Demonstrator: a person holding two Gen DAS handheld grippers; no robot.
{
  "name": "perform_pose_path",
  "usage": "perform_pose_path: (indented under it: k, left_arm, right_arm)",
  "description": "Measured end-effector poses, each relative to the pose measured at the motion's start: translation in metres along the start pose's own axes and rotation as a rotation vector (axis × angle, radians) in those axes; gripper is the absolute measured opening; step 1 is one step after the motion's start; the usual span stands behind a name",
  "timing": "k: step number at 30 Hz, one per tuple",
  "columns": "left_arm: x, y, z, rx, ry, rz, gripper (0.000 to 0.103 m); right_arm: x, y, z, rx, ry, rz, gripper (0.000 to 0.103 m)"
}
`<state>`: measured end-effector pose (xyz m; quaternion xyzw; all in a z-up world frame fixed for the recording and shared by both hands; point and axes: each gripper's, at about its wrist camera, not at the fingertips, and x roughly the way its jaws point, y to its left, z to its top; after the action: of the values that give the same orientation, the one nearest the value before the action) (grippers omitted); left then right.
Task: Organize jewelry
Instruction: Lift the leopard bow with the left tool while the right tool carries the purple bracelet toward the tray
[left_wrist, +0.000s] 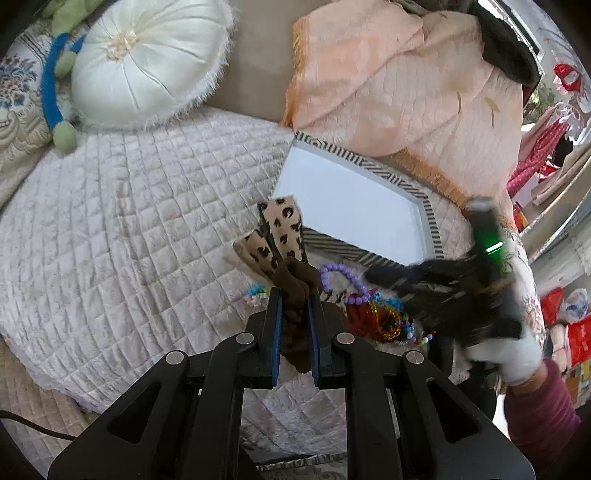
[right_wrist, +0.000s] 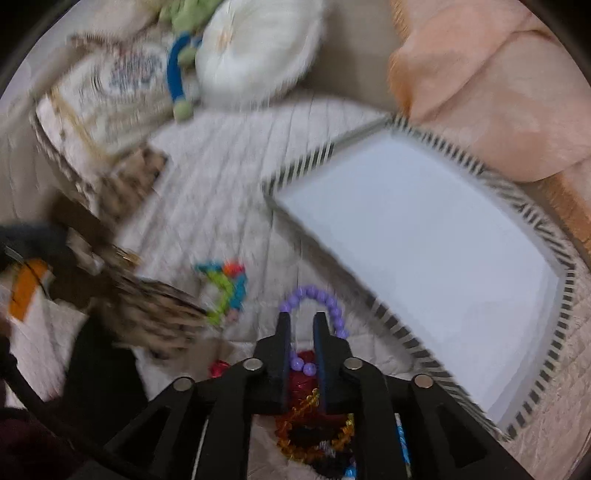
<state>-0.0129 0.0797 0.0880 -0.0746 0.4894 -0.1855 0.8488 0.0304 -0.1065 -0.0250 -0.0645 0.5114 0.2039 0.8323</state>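
Note:
My left gripper (left_wrist: 295, 291) is shut on a brown and leopard-print fabric hair bow (left_wrist: 282, 229) and holds it above the quilt. A white tray with a zebra-striped rim (left_wrist: 428, 206) lies beyond it; it also shows in the right wrist view (right_wrist: 565, 291). A purple bead bracelet (left_wrist: 341, 275) and a heap of red, amber and mixed bead bracelets (left_wrist: 384, 319) lie right of the bow. My right gripper (right_wrist: 302, 317) hovers over that heap (right_wrist: 314, 424), jaws slightly apart around the purple bracelet (right_wrist: 325, 299); the view is blurred. A bright multicolour bead piece (right_wrist: 225, 288) lies to its left.
A white quilted cover (left_wrist: 110, 229) spreads over the bed. A round white cushion (left_wrist: 147, 59), a green and blue plush toy (left_wrist: 55, 85) and a peach blanket (left_wrist: 406, 74) lie at the back. The right gripper's body and gloved hand (left_wrist: 491, 280) are at the right.

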Motion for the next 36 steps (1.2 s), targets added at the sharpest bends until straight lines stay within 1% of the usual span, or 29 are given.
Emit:
perform_pose_path:
  k: [4,7,9,10,12,14,17,21,27,31,33,36]
  left_arm:
    - [-0.007,0.007,-0.002,-0.008,-0.001,0.015,0.011]
    - [-0.006,0.016,-0.001,-0.024,0.005,0.028,0.011]
    - [-0.005,0.019,0.000,-0.033,0.005,0.031,0.011]
    - [-0.004,0.020,0.001,-0.036,0.005,0.031,0.011]
    - [-0.004,0.019,0.002,-0.039,0.004,0.031,0.011]
    - [-0.005,0.017,0.003,-0.035,0.001,0.031,0.011]
    - [-0.006,0.015,0.006,-0.028,-0.007,0.038,0.011]
    - [-0.007,0.011,0.018,-0.033,-0.027,0.033,0.011]
    - [0.001,-0.017,0.045,0.016,-0.059,0.020,0.011]
    - [0.022,-0.033,0.064,0.036,-0.068,0.024,0.011]
    - [0.035,-0.039,0.074,0.043,-0.062,0.018,0.011]
    - [0.059,-0.049,0.088,0.056,-0.052,0.031,0.011]
  right_arm:
    - [0.030,-0.011,0.002,0.030,0.038,-0.061,0.017]
    - [0.049,-0.019,0.002,0.034,0.077,-0.066,0.017]
    - [0.051,-0.017,0.002,0.022,0.051,-0.068,0.017]
    - [0.052,-0.017,0.003,0.025,0.050,-0.070,0.012]
    - [0.048,-0.014,0.005,0.033,0.039,-0.057,0.009]
    - [0.034,-0.010,0.005,0.049,0.004,-0.017,0.009]
    - [0.007,-0.008,0.005,0.078,-0.055,0.016,0.009]
    - [-0.041,-0.011,0.008,0.115,-0.151,0.052,0.009]
    - [-0.095,-0.031,0.008,0.163,-0.248,0.018,0.009]
    - [-0.108,-0.050,0.005,0.208,-0.278,-0.005,0.009]
    - [-0.107,-0.058,0.004,0.223,-0.274,-0.020,0.009]
    - [-0.098,-0.068,0.000,0.252,-0.255,-0.033,0.009]
